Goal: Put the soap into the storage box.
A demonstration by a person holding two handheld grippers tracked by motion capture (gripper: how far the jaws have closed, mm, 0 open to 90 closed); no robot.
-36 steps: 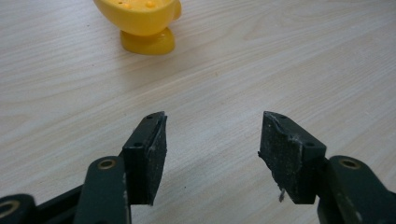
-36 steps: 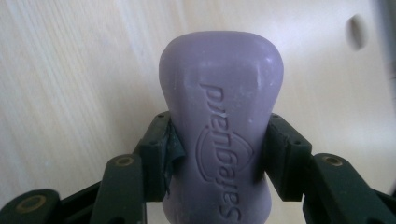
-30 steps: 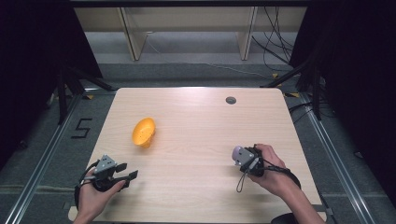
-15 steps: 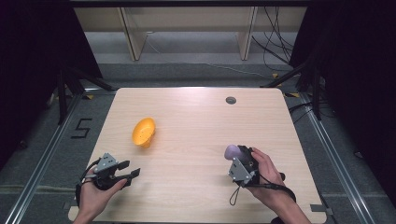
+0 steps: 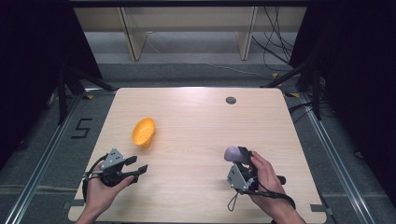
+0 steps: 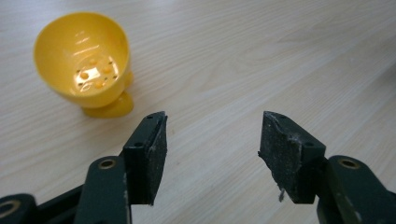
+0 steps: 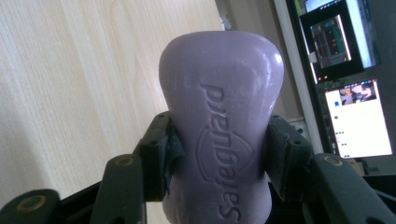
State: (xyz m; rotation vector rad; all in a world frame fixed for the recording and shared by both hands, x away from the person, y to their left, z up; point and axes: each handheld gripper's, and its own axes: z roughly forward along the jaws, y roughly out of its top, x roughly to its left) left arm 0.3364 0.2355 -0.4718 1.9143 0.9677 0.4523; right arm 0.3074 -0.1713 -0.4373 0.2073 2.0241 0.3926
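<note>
A yellow cup [image 5: 143,131] lies tipped on its side left of the table's middle; the left gripper view looks into its mouth [image 6: 84,65]. My left gripper [image 5: 137,165] rests near the front left, open, with nothing between its jaws, short of the cup [image 6: 212,144]. A purple soap bar [image 5: 232,154] with raised lettering [image 7: 219,121] is pinched between the jaws of my right gripper [image 5: 240,158], which is held at the front right a little above the wood.
The light wooden table [image 5: 196,116] has a round dark grommet [image 5: 230,100] near its far edge. Monitors [image 7: 345,70] show beyond the table's edge in the right gripper view. Shelving legs and cables stand behind the table.
My right gripper has swung left and toward the front with the soap bar, turning so the bar points up the table. The left gripper and the cup have stayed put.
</note>
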